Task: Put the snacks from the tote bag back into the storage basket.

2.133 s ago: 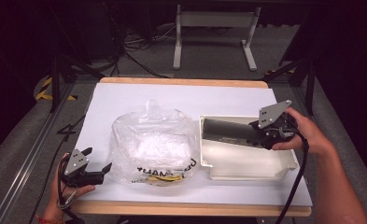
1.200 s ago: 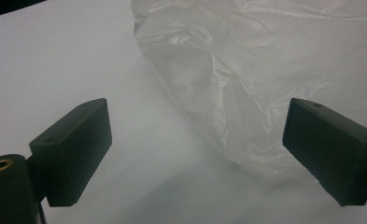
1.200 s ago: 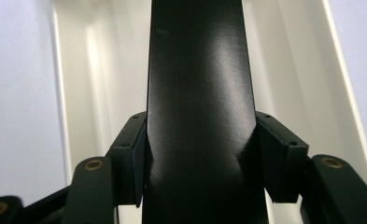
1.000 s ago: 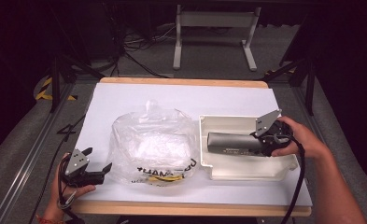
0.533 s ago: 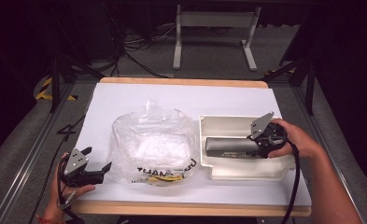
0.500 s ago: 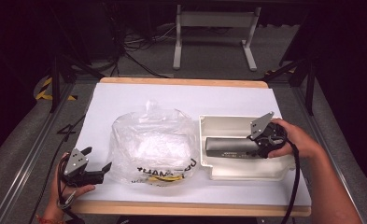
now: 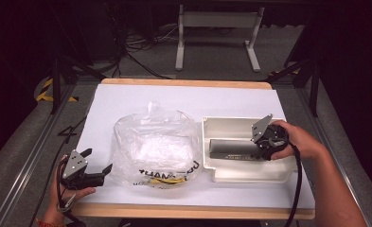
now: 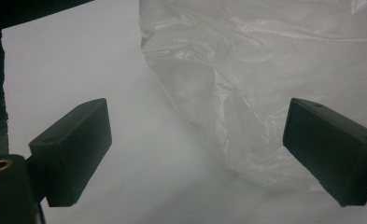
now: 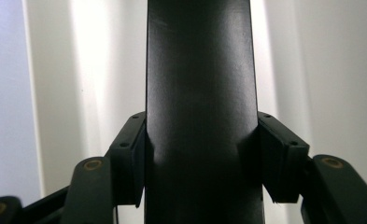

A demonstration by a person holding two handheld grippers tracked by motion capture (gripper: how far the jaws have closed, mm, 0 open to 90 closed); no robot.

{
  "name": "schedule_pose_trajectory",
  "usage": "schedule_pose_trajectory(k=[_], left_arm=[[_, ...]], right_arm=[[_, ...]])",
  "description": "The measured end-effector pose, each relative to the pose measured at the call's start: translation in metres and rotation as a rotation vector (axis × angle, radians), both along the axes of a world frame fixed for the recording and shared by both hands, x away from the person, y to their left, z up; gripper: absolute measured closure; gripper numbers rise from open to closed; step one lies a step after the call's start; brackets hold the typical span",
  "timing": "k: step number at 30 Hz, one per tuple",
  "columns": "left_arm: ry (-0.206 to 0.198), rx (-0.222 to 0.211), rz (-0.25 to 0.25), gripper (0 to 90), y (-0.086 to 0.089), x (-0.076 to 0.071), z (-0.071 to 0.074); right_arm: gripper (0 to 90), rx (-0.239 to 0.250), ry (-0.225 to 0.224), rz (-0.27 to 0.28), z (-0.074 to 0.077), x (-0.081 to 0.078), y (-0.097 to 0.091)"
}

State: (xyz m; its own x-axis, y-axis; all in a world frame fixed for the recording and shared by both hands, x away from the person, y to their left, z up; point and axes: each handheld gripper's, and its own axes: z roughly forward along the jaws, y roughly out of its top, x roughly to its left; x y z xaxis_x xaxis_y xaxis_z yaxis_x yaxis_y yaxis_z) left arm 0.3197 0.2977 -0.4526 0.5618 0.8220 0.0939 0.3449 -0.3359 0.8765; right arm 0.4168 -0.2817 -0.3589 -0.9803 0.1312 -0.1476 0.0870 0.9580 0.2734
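Jaws spread wide on the left gripper [image 7: 94,171], parked low at the bench [image 7: 141,97] edge just beside the clear plastic bag [image 7: 155,144]. Over to the right gripper [image 7: 261,144]: jaws pinching one end of the dark bar [image 7: 231,149], lying down in the white tray [image 7: 250,172]. Two seconds back that bar hung higher over the tray. Looks like the set-down step; next, release and back out.
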Motion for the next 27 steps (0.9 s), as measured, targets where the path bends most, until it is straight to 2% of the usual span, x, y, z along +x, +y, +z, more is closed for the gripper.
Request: schedule_pose_trajectory(k=[5, 14, 18, 27], left_arm=[[0.001, 0.001, -0.002, 8.9, -0.001, 0.000, 0.000], [0.001, -0.001, -0.009, 8.9, -0.001, -0.001, 0.000], [0.002, 0.001, -0.011, 9.0, -0.001, -0.001, 0.000], [0.003, 0.002, -0.013, 9.0, -0.001, -0.001, 0.000]], right_arm=[[42.7, -0.029, 0.004, -0.004, -0.003, 0.002, 0.001], [42.5, -0.054, 0.000, -0.012, -0.008, 0.005, 0.002], [42.3, -0.097, -0.014, -0.015, -0.011, 0.006, 0.003], [41.9, -0.102, -0.021, -0.020, -0.012, 0.007, 0.004]])
